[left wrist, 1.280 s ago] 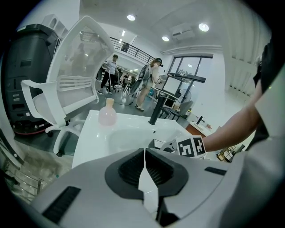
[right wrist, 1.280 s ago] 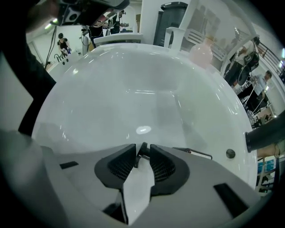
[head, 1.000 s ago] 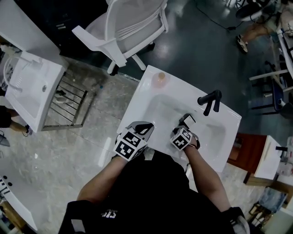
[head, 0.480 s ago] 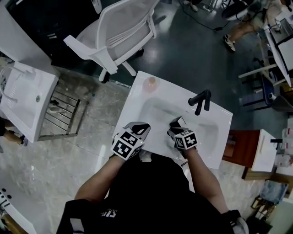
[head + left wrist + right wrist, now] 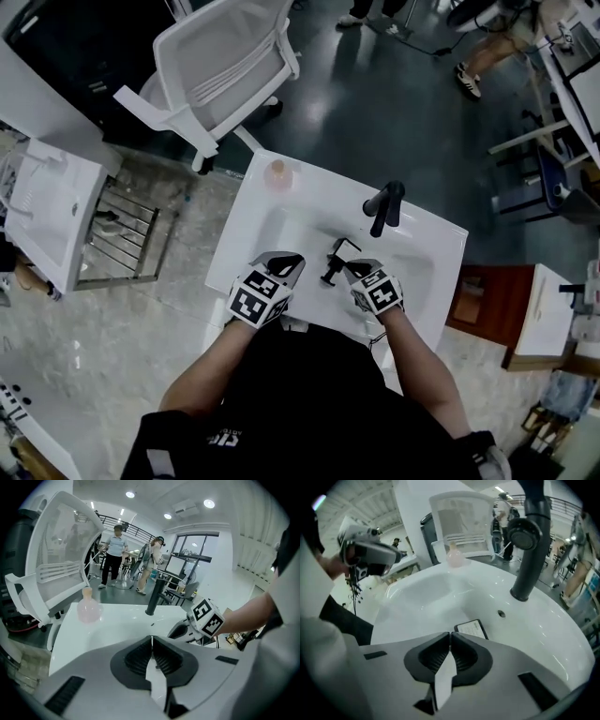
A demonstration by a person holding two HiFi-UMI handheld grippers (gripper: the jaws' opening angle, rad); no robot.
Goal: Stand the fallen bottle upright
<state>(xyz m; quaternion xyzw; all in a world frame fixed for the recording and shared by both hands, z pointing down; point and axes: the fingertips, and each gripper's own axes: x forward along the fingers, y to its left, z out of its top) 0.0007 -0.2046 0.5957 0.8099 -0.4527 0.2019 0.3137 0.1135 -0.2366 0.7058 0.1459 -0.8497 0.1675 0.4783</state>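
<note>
Both pairs of jaws are seen pressed together with nothing between them. The left gripper is held over the near rim of the sink, and the right gripper is held over the basin. The dark flat bottle with a pale label is found in the basin just at the right gripper's tips, at about 10 o'clock from them, with the black tap at 1 o'clock of the bottle. In the right gripper view the label is turned up toward the camera, so the bottle is judged not yet upright, and no grip on it is shown.

For the step to be done well, the right jaws should first be parted, then lowered astride the bottle's narrow sides near its upper end. They should be clenched firmly before any lift, since a smooth flat body may be expected to slip. The base should then be swung down onto the flattest part of the basin floor and released only once it stands. The pink bottle at the sink's 11 o'clock corner need not be touched.
</note>
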